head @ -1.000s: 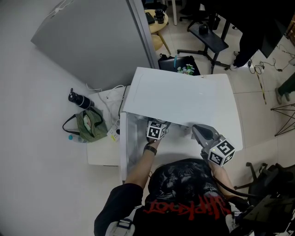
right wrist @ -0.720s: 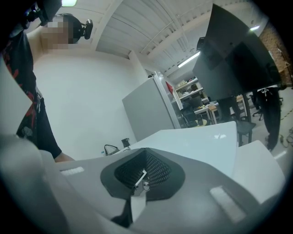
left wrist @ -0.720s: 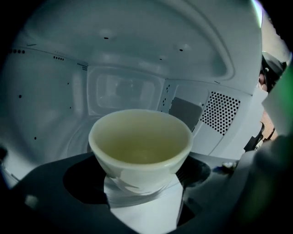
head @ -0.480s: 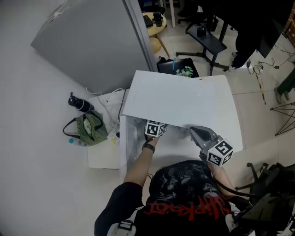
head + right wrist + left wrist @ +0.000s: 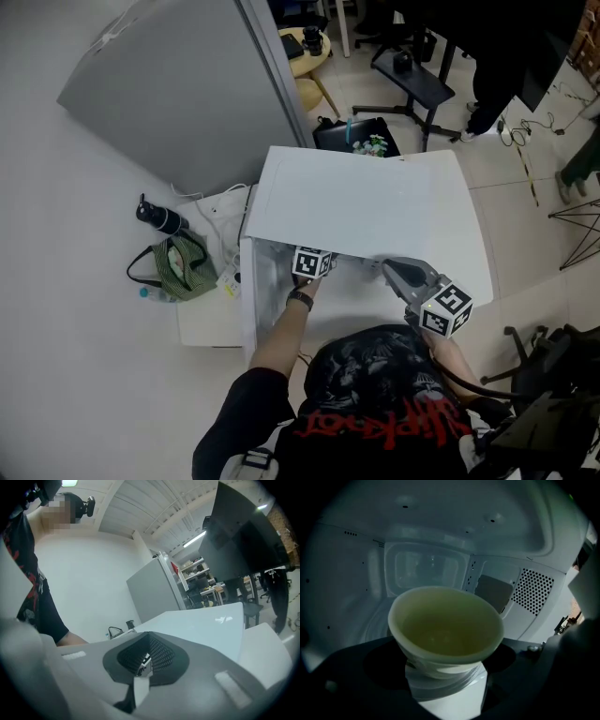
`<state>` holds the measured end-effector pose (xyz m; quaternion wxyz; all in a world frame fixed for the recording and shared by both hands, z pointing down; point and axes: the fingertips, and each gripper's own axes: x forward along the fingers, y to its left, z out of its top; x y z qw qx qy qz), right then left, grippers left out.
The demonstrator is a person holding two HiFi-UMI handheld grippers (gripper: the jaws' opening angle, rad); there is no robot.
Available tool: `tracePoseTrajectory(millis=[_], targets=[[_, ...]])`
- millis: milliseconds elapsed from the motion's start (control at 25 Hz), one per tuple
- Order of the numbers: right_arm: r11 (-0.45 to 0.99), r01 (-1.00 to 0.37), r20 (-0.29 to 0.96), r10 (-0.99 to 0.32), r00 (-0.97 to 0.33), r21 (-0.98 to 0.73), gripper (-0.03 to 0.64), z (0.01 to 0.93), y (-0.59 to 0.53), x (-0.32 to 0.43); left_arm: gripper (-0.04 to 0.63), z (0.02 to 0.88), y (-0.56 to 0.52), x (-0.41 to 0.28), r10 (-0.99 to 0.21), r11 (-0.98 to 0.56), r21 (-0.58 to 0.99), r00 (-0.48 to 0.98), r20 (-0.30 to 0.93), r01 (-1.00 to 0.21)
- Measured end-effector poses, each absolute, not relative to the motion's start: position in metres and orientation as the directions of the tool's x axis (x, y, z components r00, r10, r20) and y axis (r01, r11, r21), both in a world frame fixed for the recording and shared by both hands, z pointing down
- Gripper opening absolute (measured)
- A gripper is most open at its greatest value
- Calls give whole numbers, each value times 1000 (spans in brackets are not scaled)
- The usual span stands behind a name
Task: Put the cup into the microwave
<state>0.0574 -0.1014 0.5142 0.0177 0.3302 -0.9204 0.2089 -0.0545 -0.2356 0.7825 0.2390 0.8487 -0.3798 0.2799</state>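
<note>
The left gripper [image 5: 445, 670] pushes a little farther into the microwave [image 5: 375, 202], and the cup [image 5: 446, 630] in its jaws goes in with it. Its marker cube now sits right under the front edge of the white top, where a second ago it stood nearer the person. The forearm [image 5: 286, 328] stretches out after it. The right gripper [image 5: 392, 269] also edges slightly far and left, its tip drawing closer to that front edge. The head view tips a little, so the microwave, the green bag [image 5: 178, 267] and the dark bottle [image 5: 155, 217] at the left slide lower in the picture.
</note>
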Motion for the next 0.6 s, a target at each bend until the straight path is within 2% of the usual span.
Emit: tracePoseTrajectory(millis=[240,600], targets=[[693,-618,168,-605,-779,-371,0,513,-101,60,449,774,-237,-62,-590,-560,138,510,625,-817],[697,-614,164,-602,-782,-371,0,511,-101,59,459,756,-227,-68,-630,-499,221,526,571,-838]])
